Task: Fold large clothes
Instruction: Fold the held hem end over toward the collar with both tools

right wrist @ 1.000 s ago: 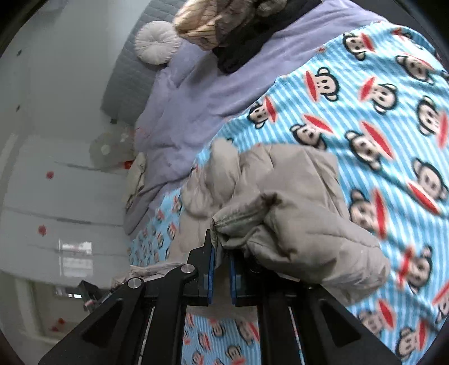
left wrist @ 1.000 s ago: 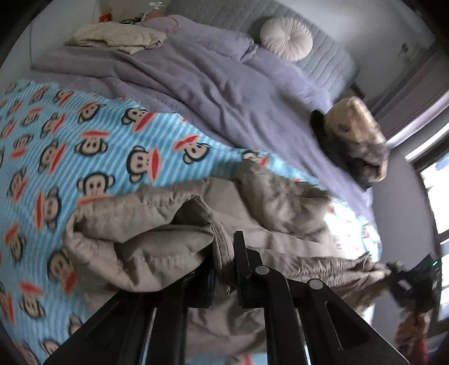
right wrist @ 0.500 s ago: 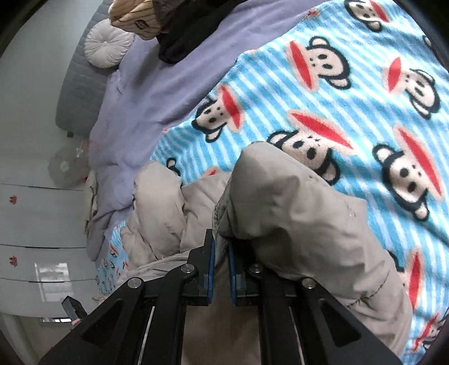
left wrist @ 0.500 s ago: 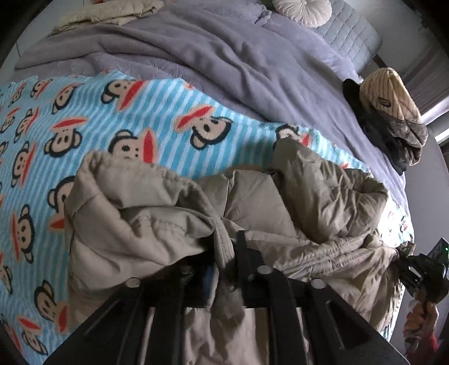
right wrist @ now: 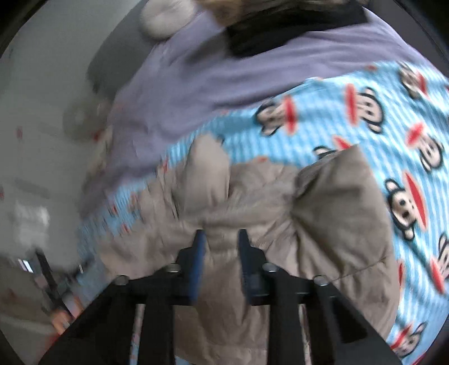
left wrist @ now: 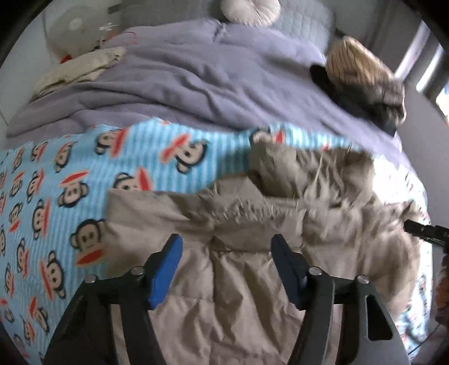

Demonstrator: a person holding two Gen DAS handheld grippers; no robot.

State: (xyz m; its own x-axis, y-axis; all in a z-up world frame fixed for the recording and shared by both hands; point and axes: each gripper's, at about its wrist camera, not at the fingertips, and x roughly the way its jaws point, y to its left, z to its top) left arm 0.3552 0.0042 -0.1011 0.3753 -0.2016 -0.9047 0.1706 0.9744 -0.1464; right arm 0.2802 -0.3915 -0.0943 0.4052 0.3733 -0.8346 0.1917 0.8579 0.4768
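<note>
A beige padded jacket lies bunched on the blue monkey-print blanket. One sleeve is folded over its body. My left gripper hovers just above the jacket's middle. Its jaws are opening wide, with nothing pinched between the blue pads. In the right wrist view the same jacket fills the centre. My right gripper is low over it and its jaws are opening, a narrow gap showing between them. Jacket cloth lies in that gap, but the pads do not press on it. The right gripper's tip also shows at the jacket's right edge.
A purple duvet covers the far half of the bed. A round cushion sits at the headboard. A striped and dark clothes pile lies at the right. A cream folded garment and a fan are at the far left.
Both grippers were shut on folds of the jacket and have let go, the left opening wide and the right slightly. The jacket has dropped flatter onto the blanket, and both hands have sunk lower.
</note>
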